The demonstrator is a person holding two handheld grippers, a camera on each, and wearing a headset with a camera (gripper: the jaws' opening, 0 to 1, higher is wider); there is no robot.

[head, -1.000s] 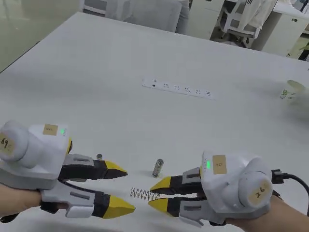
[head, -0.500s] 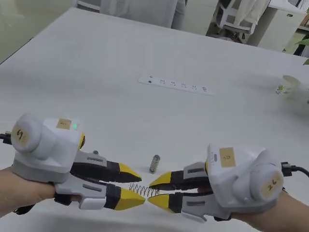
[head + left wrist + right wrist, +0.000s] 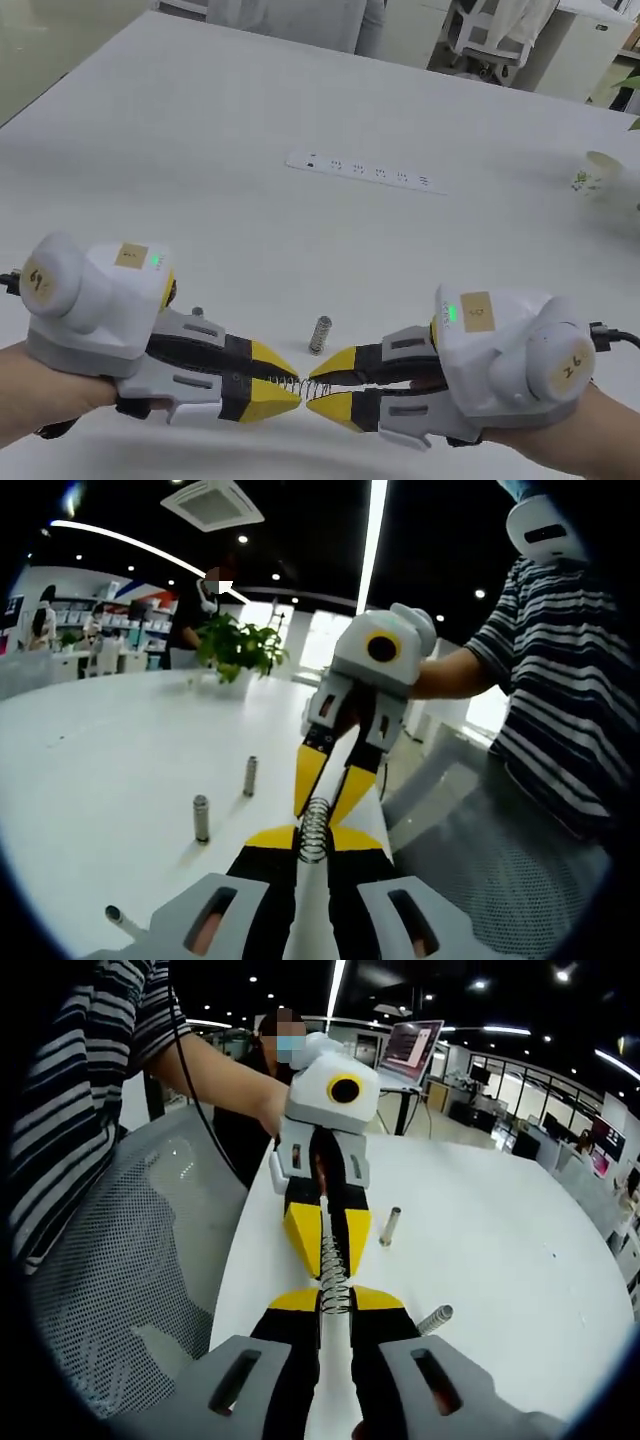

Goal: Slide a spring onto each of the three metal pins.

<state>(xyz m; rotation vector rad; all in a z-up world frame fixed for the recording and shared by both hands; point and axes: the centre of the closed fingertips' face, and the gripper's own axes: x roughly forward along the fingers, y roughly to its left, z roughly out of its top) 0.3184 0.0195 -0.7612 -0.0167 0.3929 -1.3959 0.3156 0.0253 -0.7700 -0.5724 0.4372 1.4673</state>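
A thin wire spring [image 3: 301,386] hangs level between my two grippers, which meet tip to tip near the table's front edge. My left gripper [image 3: 287,384] is shut on one end of the spring [image 3: 315,830]. My right gripper [image 3: 322,386] is shut on the other end of it [image 3: 333,1272]. Just beyond the tips stands an upright pin [image 3: 320,335] with a coil around it, also visible in the right gripper view [image 3: 435,1318]. A second small pin [image 3: 197,313] pokes up behind the left gripper. The left gripper view has two upright pins [image 3: 201,818] [image 3: 250,776].
A white power strip [image 3: 365,174] lies across the middle of the white table [image 3: 200,150]. A paper cup [image 3: 596,170] sits at the far right. Office chairs stand past the far edge. A person in a striped shirt [image 3: 560,680] holds the grippers.
The left gripper has moved right and shut on the free end of the spring. The spring, which lay on the table by the right gripper, is now held between both.
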